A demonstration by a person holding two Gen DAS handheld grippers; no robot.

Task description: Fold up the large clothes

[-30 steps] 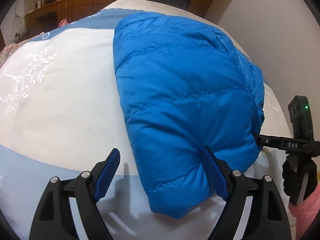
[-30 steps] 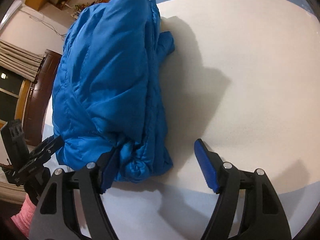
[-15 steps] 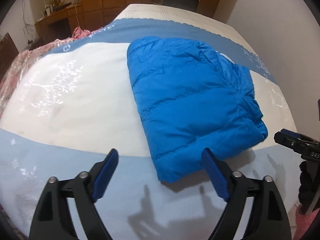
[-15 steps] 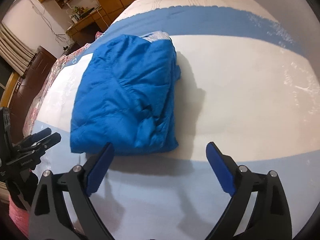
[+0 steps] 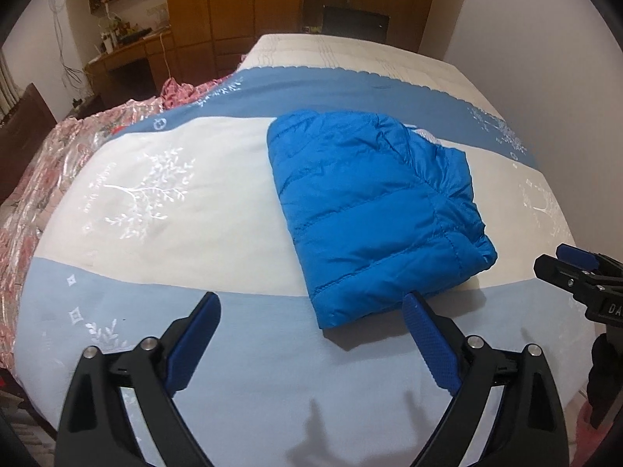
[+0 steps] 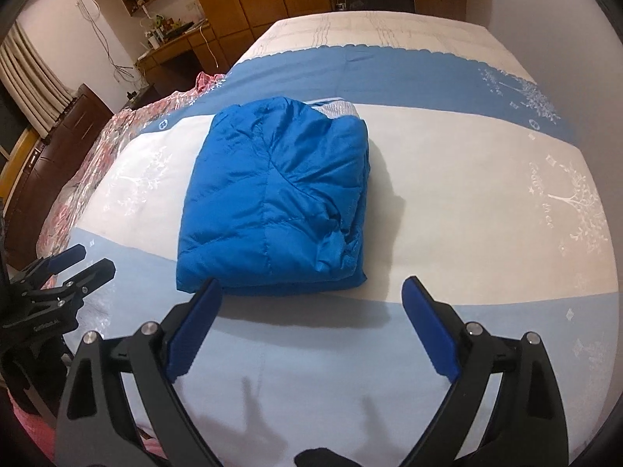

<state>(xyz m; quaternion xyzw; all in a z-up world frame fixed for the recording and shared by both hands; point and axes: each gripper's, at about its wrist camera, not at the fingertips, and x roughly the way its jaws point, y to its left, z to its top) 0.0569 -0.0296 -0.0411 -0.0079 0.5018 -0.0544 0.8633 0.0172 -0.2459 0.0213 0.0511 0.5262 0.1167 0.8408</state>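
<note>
Bedding, left edge: pink floral cover (image 5: 46, 179) bunched along the bed's side, beside a wooden desk (image 5: 128, 54) against the wall. Bed (image 5: 163, 210): white and blue quilt with tree print.

Left gripper (image 5: 311, 334): jaws spread wide, grasping nothing, hovering low over the pale blue band just short of the jacket's near corner. Pose: level, pointing up the bed.

Jacket (image 6: 272, 202): blue quilted puffer, folded into a compact block, lying near the middle of the bed on the white band, near edge reaching the blue band. Grey lining (image 6: 338, 111) peeks out at the far end. Right side shows stacked layers and a loose bunched fold.

Right gripper (image 6: 311, 323): jaws likewise released and empty, held just short of the jacket's near edge, level and facing forward.

Status, judged: fold appears complete or nearly so.

Risks, judged: slick padded fabric may spring open, the bunched right-hand layers being the likeliest to slip out. A jaw brushing the near edge could drag the top layer and undo the block.
</note>
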